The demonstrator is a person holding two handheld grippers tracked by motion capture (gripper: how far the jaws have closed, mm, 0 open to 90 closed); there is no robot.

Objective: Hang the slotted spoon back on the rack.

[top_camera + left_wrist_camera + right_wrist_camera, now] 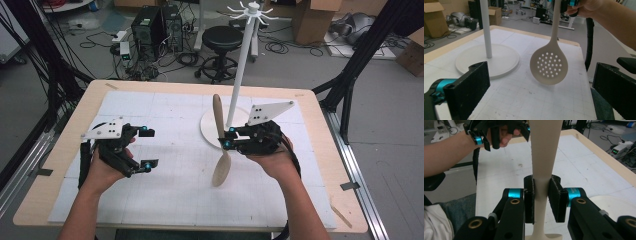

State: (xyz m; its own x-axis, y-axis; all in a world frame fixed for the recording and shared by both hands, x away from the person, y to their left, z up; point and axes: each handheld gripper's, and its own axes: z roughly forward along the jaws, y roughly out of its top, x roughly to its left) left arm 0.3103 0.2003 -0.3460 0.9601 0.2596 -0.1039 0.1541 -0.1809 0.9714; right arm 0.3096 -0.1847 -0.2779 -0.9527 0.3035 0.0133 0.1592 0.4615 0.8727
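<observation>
the right gripper point(226, 137) is clamped on the neck of the skimmer point(220, 145), jaws pressed tight on both sides of the narrow handle, and holds it upright over the mat point(165, 175), bowl hanging just above the surface and handle end pointing up beside the stand point(240, 75). the skimmer looks like light, stiff plastic or wood, smooth and likely a bit slippery, so the thin neck where the pads sit is a fair grip, though the long handle could pivot between flat pads if bumped. the perforated bowl point(548, 64) is broad and awkward to pinch; the handle above the grip is the better spot for a second hold. the left gripper point(147, 148) hovers wide open and empty, well apart to the left. the stand's pole and round base point(212, 127) sit just behind the skimmer, so room is tight there; the mat to the front and left is free, and the table edge point(320, 125) is well off.
</observation>
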